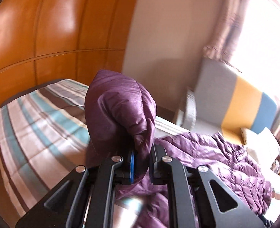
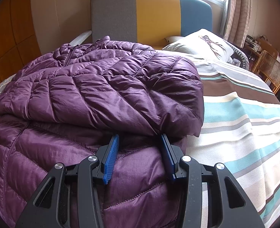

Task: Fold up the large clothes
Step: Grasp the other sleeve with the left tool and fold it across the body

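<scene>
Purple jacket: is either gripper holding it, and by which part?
The left gripper pinches a bunched fold of the purple jacket; which part is unclear. The right gripper is open, holding nothing.

The left gripper (image 1: 141, 163) is pointing forward and slightly upward, raised above the bed. Its jaws are standing close together, clamping a bunched fold of the purple jacket (image 1: 119, 112) between the blue pads (image 1: 132, 166). The black linkage arms are drawn inward toward the centre line.

The right gripper (image 2: 140, 152) is pointing forward at a low angle, directly over the jacket. Its jaws are standing wide apart, with nothing between them. The fingertips (image 2: 113, 142) are sitting at the edge of the folded upper layer; contact cannot be confirmed.
</scene>
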`<state>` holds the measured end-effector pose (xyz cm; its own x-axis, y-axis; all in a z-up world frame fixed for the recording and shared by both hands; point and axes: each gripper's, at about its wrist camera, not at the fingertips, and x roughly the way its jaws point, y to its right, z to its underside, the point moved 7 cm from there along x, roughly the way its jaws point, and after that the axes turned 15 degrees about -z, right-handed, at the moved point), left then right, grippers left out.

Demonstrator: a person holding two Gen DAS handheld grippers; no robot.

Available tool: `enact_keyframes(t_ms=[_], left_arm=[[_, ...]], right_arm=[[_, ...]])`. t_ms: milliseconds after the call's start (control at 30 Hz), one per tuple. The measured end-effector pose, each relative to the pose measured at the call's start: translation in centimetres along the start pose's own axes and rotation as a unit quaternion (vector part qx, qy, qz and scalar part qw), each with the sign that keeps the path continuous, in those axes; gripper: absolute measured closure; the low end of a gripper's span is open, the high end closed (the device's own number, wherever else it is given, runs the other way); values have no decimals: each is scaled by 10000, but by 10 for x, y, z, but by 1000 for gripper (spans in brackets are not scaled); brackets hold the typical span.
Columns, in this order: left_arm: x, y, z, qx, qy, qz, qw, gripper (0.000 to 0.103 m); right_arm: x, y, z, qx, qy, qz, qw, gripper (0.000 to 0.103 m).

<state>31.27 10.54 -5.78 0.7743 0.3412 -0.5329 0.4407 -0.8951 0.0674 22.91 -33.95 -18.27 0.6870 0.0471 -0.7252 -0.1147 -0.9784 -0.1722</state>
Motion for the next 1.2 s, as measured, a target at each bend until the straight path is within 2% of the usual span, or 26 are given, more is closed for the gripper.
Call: enact_keyframes(t_ms=[333,500,567,700,800,933,1200], left_arm=[[-27,93,38,844,-182,594,9945,93],[-40,125,52,1156,-208,885,9891,92],[-46,136,57,1297,-172,973,9866,92],[-54,154,69,1472,-232,1113,9826,91],[-58,163,78,1666,-228,1154,9790,91],[-61,176,89,1925,-198,1223,9734,90],[-69,223,112,2303,-350,1530,9604,89]], right_arm=[[-1,2,0,38,30,-22,10000,59],[-24,0,-7,21,573,-154,9982,59],[-28,-1,-13,15,661,-296,9974,59],[-19,2,-33,109,581,-365,9976,59],[0,7,-43,53,352,-271,9990,59],[20,11,-37,116,70,-261,9996,59],[21,10,-31,82,102,-179,9998,59]])
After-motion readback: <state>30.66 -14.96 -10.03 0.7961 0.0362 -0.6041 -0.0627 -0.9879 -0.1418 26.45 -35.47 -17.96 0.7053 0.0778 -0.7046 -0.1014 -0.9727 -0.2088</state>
